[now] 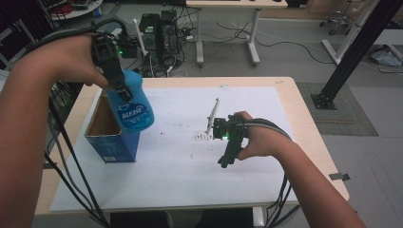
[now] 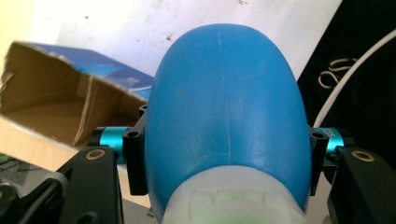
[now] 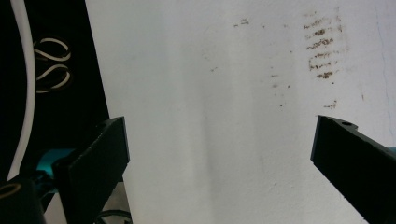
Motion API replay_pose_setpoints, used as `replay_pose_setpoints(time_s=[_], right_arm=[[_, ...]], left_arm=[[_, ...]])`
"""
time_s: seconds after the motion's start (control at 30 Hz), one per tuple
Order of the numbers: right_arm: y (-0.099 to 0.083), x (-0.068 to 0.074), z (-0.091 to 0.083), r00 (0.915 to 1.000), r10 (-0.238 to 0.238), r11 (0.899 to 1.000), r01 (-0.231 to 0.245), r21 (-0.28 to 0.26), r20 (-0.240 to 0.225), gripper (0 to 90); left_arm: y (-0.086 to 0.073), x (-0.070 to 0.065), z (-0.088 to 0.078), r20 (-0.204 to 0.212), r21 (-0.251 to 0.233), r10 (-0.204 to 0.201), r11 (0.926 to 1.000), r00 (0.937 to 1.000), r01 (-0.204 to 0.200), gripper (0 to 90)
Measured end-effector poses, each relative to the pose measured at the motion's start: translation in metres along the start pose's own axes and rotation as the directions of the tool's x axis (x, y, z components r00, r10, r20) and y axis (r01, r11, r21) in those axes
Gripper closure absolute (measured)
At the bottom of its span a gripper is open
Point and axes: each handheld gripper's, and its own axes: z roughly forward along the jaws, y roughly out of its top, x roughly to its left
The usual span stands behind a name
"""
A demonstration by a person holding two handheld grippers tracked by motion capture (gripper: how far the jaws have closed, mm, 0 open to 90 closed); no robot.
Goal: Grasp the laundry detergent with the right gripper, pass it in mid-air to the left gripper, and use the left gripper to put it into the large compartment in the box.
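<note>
Bottle (image 1: 133, 107) neck hidden in left tool (image 1: 124, 92)

left gripper (image 1: 124, 92): black body, teal fittings, brass screws
right gripper (image 1: 227, 159): black, green light, black cables trailing
forearms: no sleeves

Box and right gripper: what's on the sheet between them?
In the high view, between the box and the right gripper lies bare white sheet with small brown specks. A white stick lies just beyond that stretch.
</note>
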Motion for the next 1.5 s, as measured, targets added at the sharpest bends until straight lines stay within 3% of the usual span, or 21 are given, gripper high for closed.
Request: replay_pose_setpoints(time_s=[0.2,0.27,0.53,0.63,0.67,0.9,1.17,1.3,1.5], right_arm=[[0.000,-0.001,0.001,1.0000,-0.003,1.000,0.003,0.003,-0.005,3.5],[0.000,-0.001,0.003,0.9999,0.008,1.000,-0.008,0.003,-0.009,3.5],[0.001,-0.002,0.008,0.9998,-0.005,1.000,0.005,0.002,-0.018,3.6],[0.001,-0.002,0.008,0.9998,-0.006,1.000,0.006,0.004,-0.019,3.5],[0.002,-0.001,0.009,0.9998,0.000,1.000,0.000,0.004,-0.019,3.5],[0.003,-0.001,0.010,0.9998,0.001,1.000,-0.001,0.009,-0.020,3.5],[0.002,-0.001,0.012,0.9998,0.006,1.000,-0.006,0.004,-0.019,3.5],[0.002,-0.001,0.013,0.9998,0.000,1.000,0.001,0.011,-0.021,3.5],[0.003,-0.002,0.016,0.9996,-0.001,1.000,0.001,0.008,-0.028,3.6]], left_arm=[[-0.013,0.009,-0.012,-0.004,-0.016,-0.057,0.9982,0.9984,0.057,38.2],[-0.021,0.016,-0.017,-0.014,-0.028,-0.097,0.9949,0.9952,0.097,38.2],[-0.040,0.033,-0.017,-0.033,-0.016,-0.186,0.9825,0.9820,0.186,38.2],[-0.040,0.033,-0.017,-0.033,-0.016,-0.186,0.9825,0.9820,0.186,38.2],[-0.049,0.042,-0.011,-0.050,-0.001,-0.231,0.9730,0.9718,0.231,38.2],[-0.055,0.049,-0.002,-0.069,0.008,-0.226,0.9738,0.9716,0.227,38.2],[-0.060,0.059,0.025,-0.065,0.032,-0.231,0.9717,0.9707,0.234,38.2],[-0.059,0.061,0.042,-0.063,0.050,-0.219,0.9737,0.9737,0.222,38.2],[-0.058,0.064,0.070,-0.073,0.072,-0.158,0.9839,0.9847,0.164,38.2]])
